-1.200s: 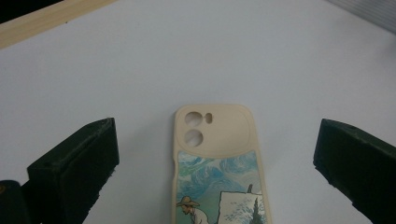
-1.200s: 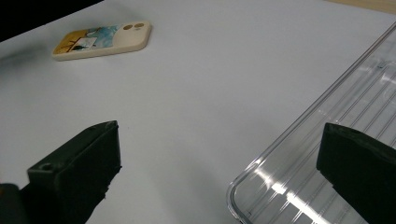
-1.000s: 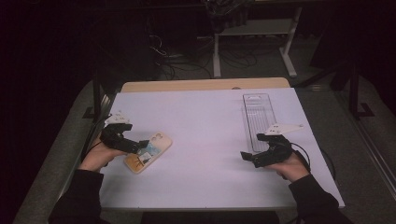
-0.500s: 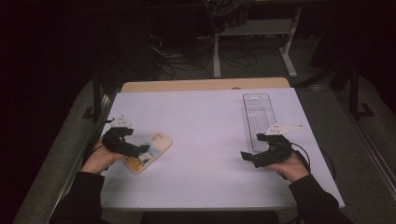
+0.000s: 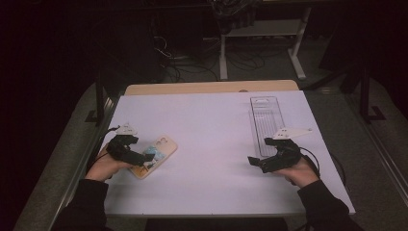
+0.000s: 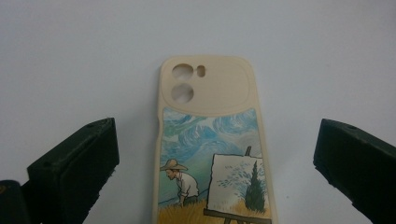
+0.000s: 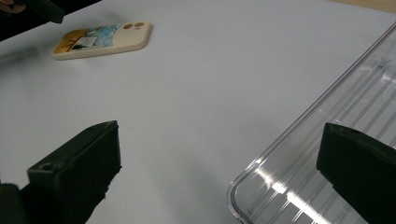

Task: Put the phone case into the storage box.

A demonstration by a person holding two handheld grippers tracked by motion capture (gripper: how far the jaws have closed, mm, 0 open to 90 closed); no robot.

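Observation:
A cream phone case (image 6: 210,140) printed with a painting of a man at an easel lies flat on the white table (image 5: 207,130), camera holes pointing away from me. My left gripper (image 6: 217,135) is open. Its jaws stand either side of the case's lower half, with a gap on each side. In the high view the case (image 5: 156,150) lies at the left, with the left gripper (image 5: 143,160) over its near end. My right gripper (image 5: 253,161) rests open near a clear plastic tray (image 5: 266,122); nothing sits between its jaws (image 7: 219,140).
The clear ribbed tray (image 7: 336,130) lies lengthwise at the table's right, its near corner just ahead of the right jaw. The phone case (image 7: 102,38) is far across the white surface. Beyond the table are a wooden edge (image 5: 211,87), cables and desk legs on a dark floor.
The left hand and gripper have shifted slightly toward the near edge. The phone case, the tray and the right gripper have stayed put.

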